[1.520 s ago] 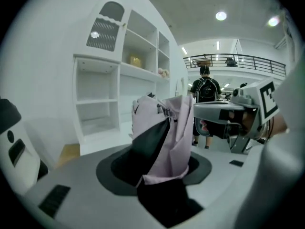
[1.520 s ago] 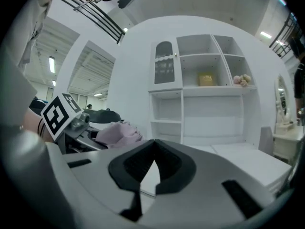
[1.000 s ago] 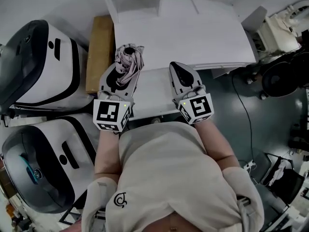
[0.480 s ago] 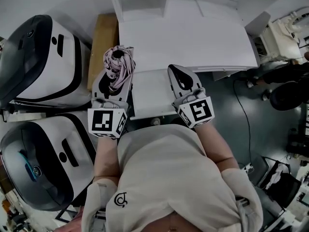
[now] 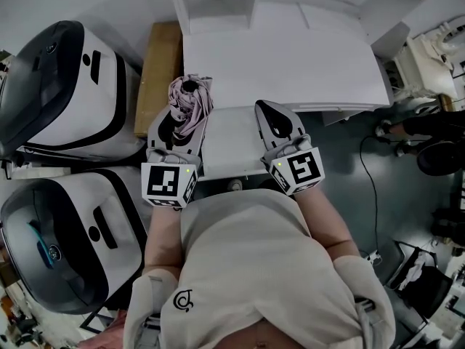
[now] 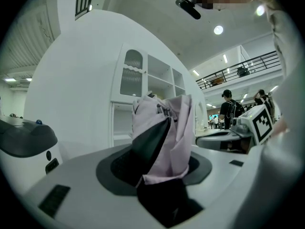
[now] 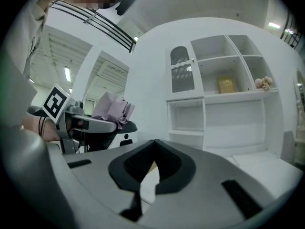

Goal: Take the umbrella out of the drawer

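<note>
A folded pale pink umbrella (image 5: 188, 102) sticks up and forward out of my left gripper (image 5: 182, 115), which is shut on it just past the left edge of the open white drawer (image 5: 231, 140). In the left gripper view the umbrella's fabric (image 6: 177, 128) bunches between the dark fingers (image 6: 151, 140). My right gripper (image 5: 275, 117) hovers over the drawer's right side, jaws together with nothing in them. The right gripper view shows its tips (image 7: 149, 152) and the left gripper with the umbrella (image 7: 112, 109) off to the left.
The white cabinet top (image 5: 283, 57) lies beyond the drawer, with a white shelf unit (image 7: 228, 94) behind it. Two large white and black machines (image 5: 65, 86) (image 5: 65, 231) stand at the left, next to a cardboard box (image 5: 160, 67). Cables (image 5: 367, 173) trail on the dark floor at the right.
The left gripper has drifted a little sideways by the drawer's left edge, still holding the umbrella. The right gripper has stayed where it was.
</note>
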`<state>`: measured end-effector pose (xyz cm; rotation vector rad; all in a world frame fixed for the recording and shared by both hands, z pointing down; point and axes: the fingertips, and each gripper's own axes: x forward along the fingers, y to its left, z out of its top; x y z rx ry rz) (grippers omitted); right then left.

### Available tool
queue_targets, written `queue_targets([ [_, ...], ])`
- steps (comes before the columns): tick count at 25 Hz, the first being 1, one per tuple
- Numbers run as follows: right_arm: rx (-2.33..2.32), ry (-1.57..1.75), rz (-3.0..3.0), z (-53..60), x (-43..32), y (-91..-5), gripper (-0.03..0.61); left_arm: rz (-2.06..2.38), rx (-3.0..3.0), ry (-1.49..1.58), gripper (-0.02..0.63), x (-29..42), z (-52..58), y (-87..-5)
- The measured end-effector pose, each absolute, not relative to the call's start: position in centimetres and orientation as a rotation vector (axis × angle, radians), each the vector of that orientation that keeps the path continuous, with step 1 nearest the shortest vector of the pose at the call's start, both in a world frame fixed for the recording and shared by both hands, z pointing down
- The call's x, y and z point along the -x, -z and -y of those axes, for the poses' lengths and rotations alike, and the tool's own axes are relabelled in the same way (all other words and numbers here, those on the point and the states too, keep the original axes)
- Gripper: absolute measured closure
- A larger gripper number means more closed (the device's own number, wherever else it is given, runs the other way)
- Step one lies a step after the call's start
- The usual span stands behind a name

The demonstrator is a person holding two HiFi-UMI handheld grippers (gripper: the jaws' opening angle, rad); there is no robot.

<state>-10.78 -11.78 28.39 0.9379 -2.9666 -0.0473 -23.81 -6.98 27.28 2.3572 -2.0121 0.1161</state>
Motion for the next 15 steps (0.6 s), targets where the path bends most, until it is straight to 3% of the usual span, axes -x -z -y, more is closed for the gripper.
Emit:
queue_targets([
  [15,-0.913,0.058,2.956,11.6,9.9,-28.8,0.574,1.971,-2.349,-0.143,0.391,22.1,7.5,-28.4],
])
